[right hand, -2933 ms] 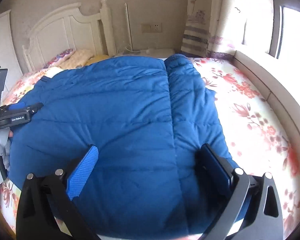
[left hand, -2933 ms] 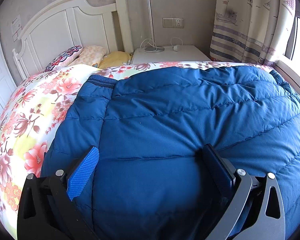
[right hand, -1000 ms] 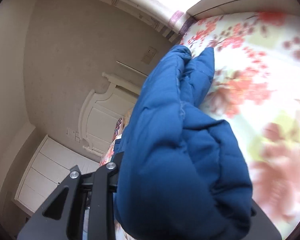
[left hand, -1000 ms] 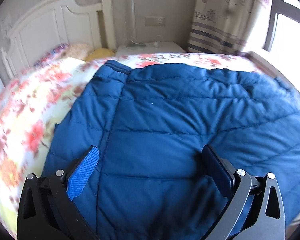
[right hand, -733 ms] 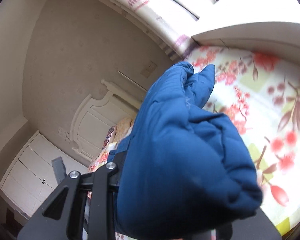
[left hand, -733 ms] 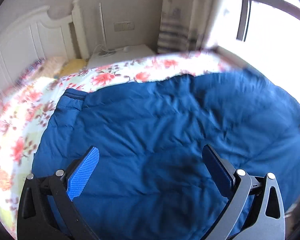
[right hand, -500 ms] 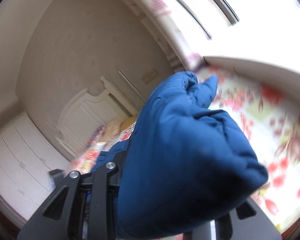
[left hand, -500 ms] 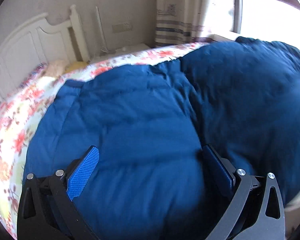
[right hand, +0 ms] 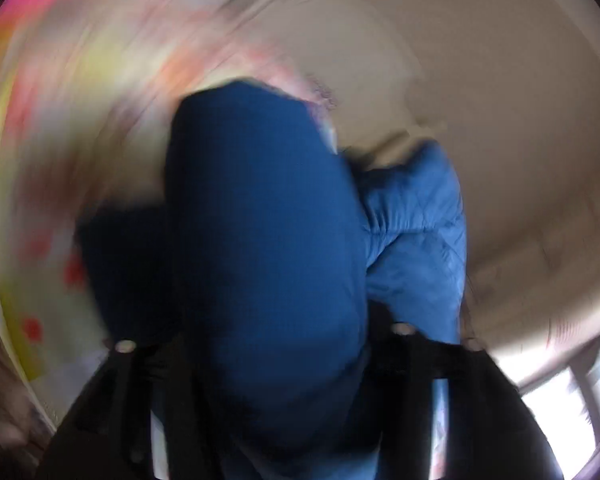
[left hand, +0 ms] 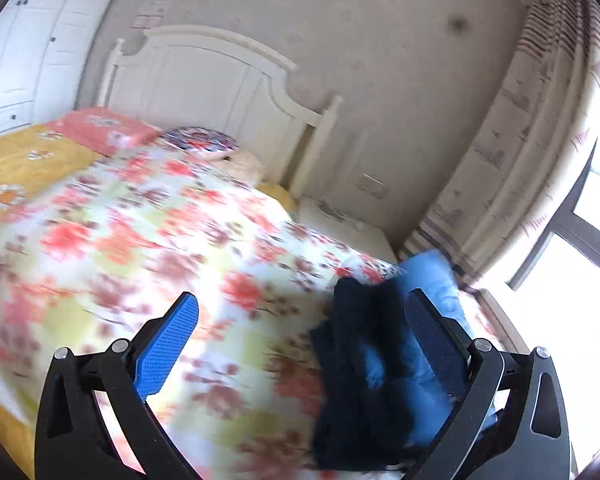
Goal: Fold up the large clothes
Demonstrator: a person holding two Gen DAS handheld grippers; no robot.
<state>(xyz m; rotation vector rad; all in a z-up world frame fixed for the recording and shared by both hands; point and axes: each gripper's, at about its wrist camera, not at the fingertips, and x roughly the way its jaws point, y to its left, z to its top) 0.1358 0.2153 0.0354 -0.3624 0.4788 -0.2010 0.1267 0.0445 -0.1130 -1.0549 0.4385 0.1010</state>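
Blue puffy jacket (right hand: 268, 248) fills the middle of the right wrist view; it is bunched into a long lump that runs from the claw up and away, with a lighter blue part sticking out on its right side; the right gripper (right hand: 284, 392) is clamped on it, with cloth packed between its two black arms; that view is very blurry, so the bed behind is only smears of pink and yellow. The left wrist view shows more; the left gripper (left hand: 300, 344) has its fingers spread wide with nothing between them; under it lies the flowered bedspread (left hand: 140, 248); the jacket (left hand: 384, 364) sits as a dark and light blue heap at the right, near the window edge of the bed; the white headboard (left hand: 220, 80), pillows (left hand: 196, 142) and striped curtain (left hand: 540, 128) show only here.
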